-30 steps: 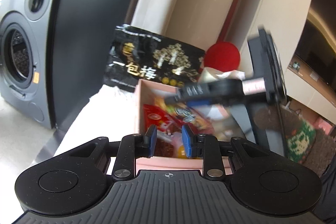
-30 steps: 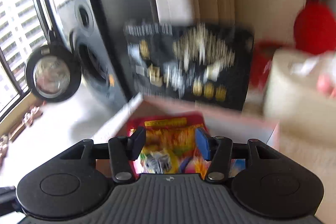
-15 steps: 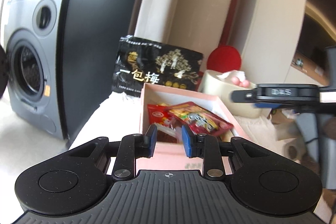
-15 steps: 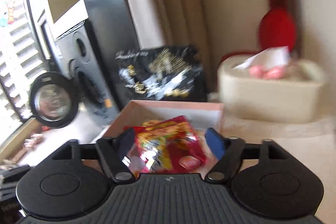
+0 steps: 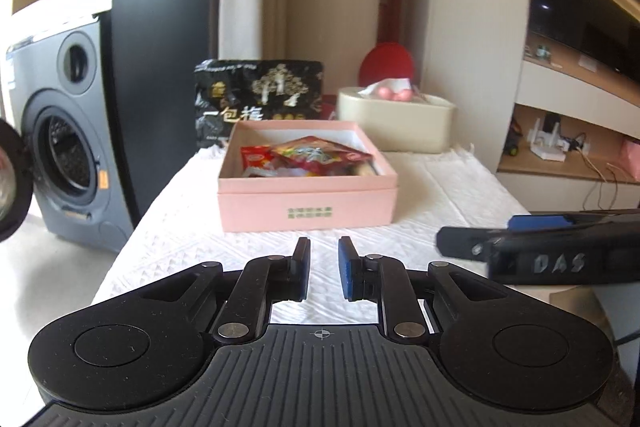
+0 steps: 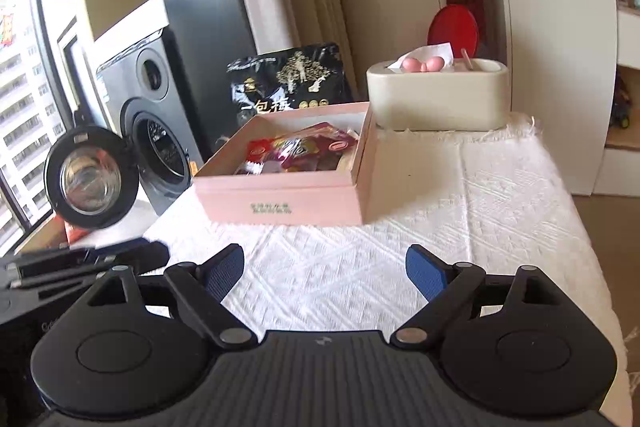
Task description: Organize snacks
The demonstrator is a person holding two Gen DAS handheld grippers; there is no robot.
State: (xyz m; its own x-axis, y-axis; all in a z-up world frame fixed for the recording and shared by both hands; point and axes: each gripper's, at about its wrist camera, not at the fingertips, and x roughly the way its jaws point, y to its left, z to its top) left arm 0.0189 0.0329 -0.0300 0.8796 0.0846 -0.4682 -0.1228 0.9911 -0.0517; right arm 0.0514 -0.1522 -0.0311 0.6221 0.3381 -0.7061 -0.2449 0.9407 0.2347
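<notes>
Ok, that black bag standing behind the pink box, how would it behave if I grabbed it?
The black bag looks crinkly and glossy, so probably floppy and a bit slippery. It stands upright behind the pink box, so a nudge could likely topple it.

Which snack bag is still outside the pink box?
The big black bag with gold print, standing upright behind the pink box. The red snack packets already lie inside the box.
</notes>
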